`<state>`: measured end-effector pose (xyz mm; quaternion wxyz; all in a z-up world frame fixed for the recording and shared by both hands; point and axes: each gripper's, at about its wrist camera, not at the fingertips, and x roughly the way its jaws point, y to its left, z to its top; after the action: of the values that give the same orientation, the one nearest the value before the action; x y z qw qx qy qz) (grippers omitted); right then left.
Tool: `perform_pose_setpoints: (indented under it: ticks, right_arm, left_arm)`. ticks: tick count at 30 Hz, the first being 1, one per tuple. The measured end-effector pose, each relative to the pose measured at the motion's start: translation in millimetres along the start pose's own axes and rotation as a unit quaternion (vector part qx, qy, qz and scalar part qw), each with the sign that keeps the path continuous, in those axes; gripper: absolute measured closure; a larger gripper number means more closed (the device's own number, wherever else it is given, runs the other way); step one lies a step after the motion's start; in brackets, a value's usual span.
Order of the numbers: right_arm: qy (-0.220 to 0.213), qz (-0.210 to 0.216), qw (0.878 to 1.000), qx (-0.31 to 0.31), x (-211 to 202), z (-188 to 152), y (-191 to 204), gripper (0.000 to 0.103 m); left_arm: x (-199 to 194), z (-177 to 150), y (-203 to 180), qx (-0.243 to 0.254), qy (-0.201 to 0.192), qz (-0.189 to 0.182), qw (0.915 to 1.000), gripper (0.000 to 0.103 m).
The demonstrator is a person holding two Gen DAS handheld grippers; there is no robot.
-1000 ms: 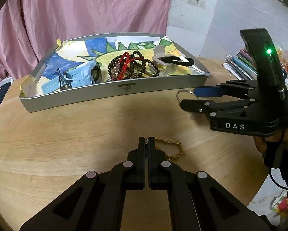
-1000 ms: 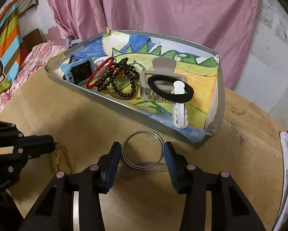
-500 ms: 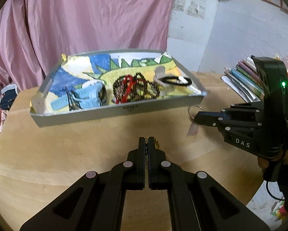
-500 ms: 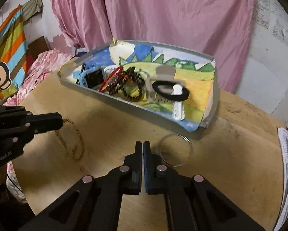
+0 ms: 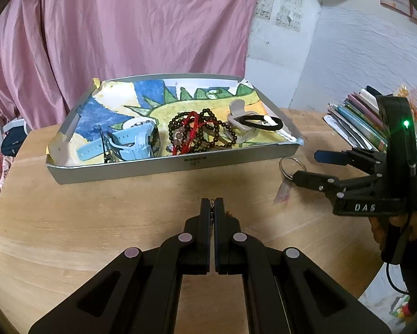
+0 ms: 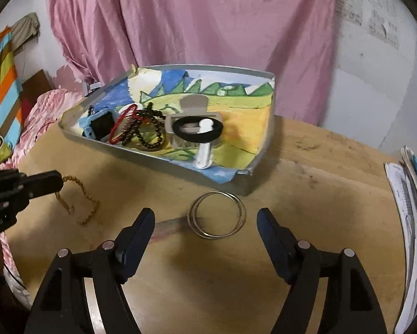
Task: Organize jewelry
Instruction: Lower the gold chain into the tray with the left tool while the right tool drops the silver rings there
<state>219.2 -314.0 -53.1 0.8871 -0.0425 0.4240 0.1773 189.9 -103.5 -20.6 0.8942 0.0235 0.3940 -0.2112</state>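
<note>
My left gripper is shut on a gold chain. In the right wrist view the chain hangs from the left gripper and its lower end trails on the wooden table. My right gripper stands open, with a set of thin silver bangles lying flat on the table between its fingers. From the left wrist camera the right gripper sits beside the bangles. The grey tray holds a blue watch, bead bracelets and a hair clip with a black hair tie.
A stack of books lies at the table's right edge. A pink curtain hangs behind the tray. A pale strip lies on the table by the bangles. Pink bedding is at the left.
The right gripper was open around the bangles, shut beside them half a second ago, and is open again. The left gripper has lifted and drawn back with the chain.
</note>
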Motion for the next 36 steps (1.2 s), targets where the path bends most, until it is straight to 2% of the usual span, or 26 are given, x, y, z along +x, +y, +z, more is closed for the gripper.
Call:
perform_pose_setpoints:
  ticks: [5,8,9,11,12,13,25,36]
  right_arm:
    - [0.025,-0.003,1.000,0.005,17,1,-6,0.028]
    - [0.023,-0.016,1.000,-0.010,19,1,-1,0.028]
    - [0.022,-0.016,1.000,-0.013,19,1,1,0.032]
    - [0.019,-0.025,0.999,-0.033,19,-1,7,0.045]
    - [0.016,-0.014,0.999,-0.038,17,-1,9,0.057]
    - [0.016,-0.013,0.999,-0.041,17,-1,10,0.062]
    - [0.008,0.007,0.999,-0.045,5,-9,18,0.062]
    - [-0.038,0.019,0.997,-0.059,-32,-3,31,0.062]
  left_arm:
    - [4,0,1,-0.004,0.004,-0.005,1.0000,0.102]
    - [6,-1,2,-0.005,0.006,-0.006,1.0000,0.102]
    - [6,-1,2,-0.005,0.006,-0.006,1.0000,0.102]
    - [7,-1,2,-0.006,0.006,-0.006,0.9999,0.102]
    - [7,-1,2,-0.006,0.006,-0.006,0.9999,0.102]
    - [7,-1,2,-0.006,0.005,-0.006,0.9999,0.102]
    - [-1,4,-2,-0.004,-0.006,-0.005,1.0000,0.102]
    - [-20,18,-1,0.001,-0.033,-0.002,0.9995,0.102]
